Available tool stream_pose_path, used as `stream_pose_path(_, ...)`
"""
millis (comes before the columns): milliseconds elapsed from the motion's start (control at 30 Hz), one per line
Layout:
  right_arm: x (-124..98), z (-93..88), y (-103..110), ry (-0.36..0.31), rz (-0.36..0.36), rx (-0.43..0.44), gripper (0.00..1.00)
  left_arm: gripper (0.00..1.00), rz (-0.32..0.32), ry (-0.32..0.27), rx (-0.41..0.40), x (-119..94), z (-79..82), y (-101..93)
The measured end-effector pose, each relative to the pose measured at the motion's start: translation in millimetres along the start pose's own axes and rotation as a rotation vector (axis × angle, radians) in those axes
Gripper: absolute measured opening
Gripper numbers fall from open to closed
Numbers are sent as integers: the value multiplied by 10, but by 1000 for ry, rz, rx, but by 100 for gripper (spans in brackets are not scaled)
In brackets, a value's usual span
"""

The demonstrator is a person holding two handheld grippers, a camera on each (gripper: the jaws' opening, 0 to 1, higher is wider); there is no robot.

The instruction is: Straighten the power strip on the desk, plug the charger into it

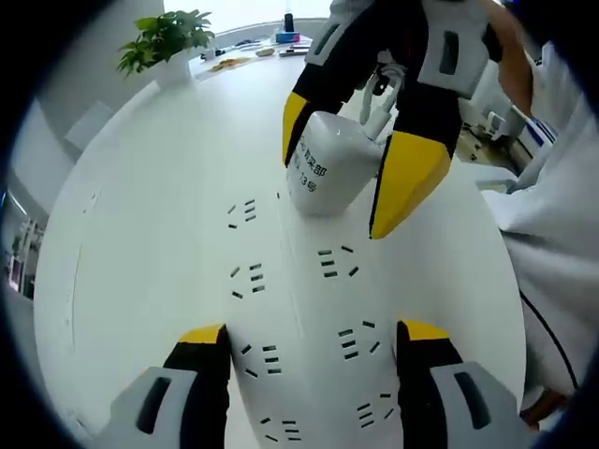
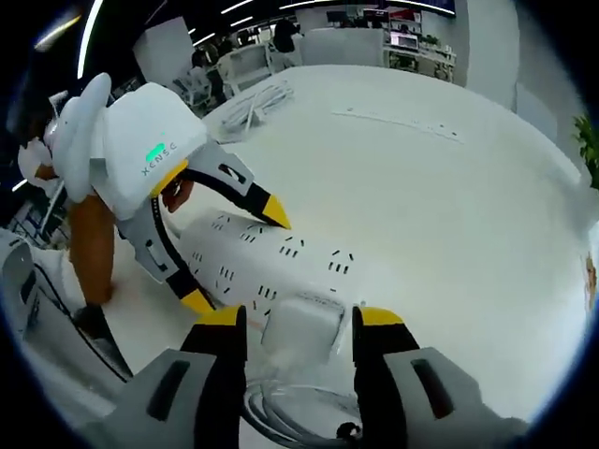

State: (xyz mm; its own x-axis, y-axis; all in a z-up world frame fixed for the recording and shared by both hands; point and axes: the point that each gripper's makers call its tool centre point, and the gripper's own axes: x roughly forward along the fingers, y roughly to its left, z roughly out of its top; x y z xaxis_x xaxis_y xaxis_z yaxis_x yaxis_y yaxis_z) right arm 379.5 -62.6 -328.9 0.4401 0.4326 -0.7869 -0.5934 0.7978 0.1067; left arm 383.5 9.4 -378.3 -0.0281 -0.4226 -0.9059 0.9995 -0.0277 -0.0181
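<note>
Looking along my left gripper (image 1: pixel 309 341), I see its jaws spread wide on either side of the white power strip (image 1: pixel 299 309), which lies flat on the white desk (image 1: pixel 150 215). My right gripper (image 2: pixel 295 323) is clamped on the white charger (image 2: pixel 301 325), holding it at the strip's socket face; in the left gripper view the charger (image 1: pixel 329 166) looks seated on the strip, though I cannot tell whether the prongs are fully in. A potted plant (image 1: pixel 168 42) stands at the desk's far edge.
</note>
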Motion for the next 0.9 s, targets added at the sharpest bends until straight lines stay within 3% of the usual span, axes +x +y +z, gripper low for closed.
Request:
stream_pose_path(100, 19, -70, -9, 20, -18, -88, 53, 73, -2, -5, 5, 3, 8, 1)
stream_pose_path(333, -64, 60, 5, -51, -18, -165, 56, 74, -7, -17, 12, 4, 13, 4)
stream_pose_path(467, -115, 69, 19, -78, -21, -288, 57, 74, -9, -31, 14, 12, 34, 8)
stream_pose_path(533, -131, 35, 21, -65, -27, -357, 58, 74, -9, -33, 15, 13, 36, 7)
stream_pose_path(633, -157, -5, 26, -28, -42, -351, 61, 74, -9, -30, 14, 11, 34, 6)
stream_pose_path(700, -202, -60, 11, 19, -45, -404, 57, 74, -8, -27, 14, 11, 32, 5)
stream_pose_path(900, -270, 26, -20, 22, -58, -592, 57, 74, -14, -39, 13, 8, 22, 9)
